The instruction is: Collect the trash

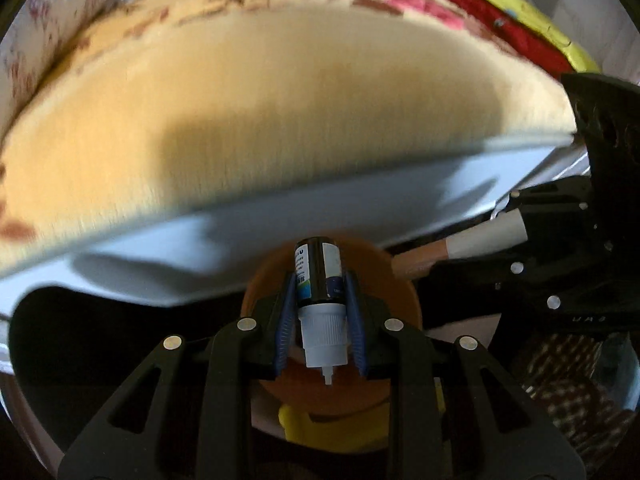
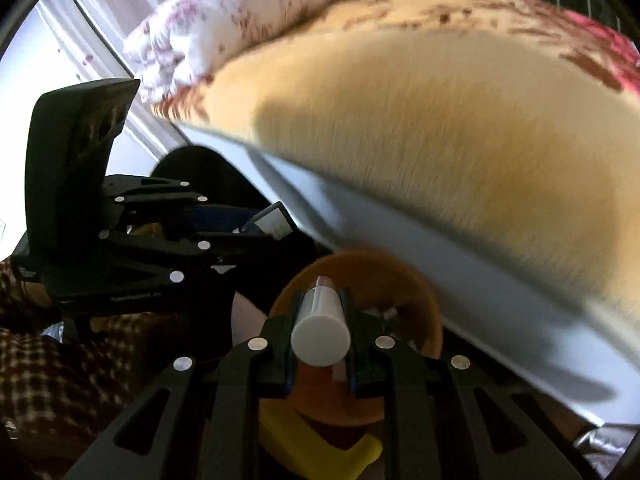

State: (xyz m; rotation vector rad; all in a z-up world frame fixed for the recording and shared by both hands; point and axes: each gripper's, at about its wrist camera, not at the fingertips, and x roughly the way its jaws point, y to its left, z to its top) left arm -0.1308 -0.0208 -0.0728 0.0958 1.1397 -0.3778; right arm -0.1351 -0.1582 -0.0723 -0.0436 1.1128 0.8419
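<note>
My left gripper [image 1: 320, 278] is shut on a small dark dropper bottle [image 1: 316, 260], whose white cap and nozzle point back toward the camera. It hangs over an orange bowl-shaped bin [image 1: 404, 280]. My right gripper [image 2: 322, 294] is shut on a white tube [image 2: 320, 336], round cap toward the camera, above the same orange bin [image 2: 420, 308]. In the left wrist view the right gripper [image 1: 510, 216] comes in from the right with the white tube [image 1: 476, 238], which has a peach end. In the right wrist view the left gripper [image 2: 248, 224] and its bottle [image 2: 276, 220] sit at the left.
A bed with a fuzzy yellow blanket [image 1: 280, 100] and a white side panel [image 1: 360, 200] rises just behind the bin. A floral quilt [image 2: 240, 20] lies on it. A yellow object [image 2: 320, 448] sits below the bin, and checked cloth [image 2: 48, 360] lies at the left.
</note>
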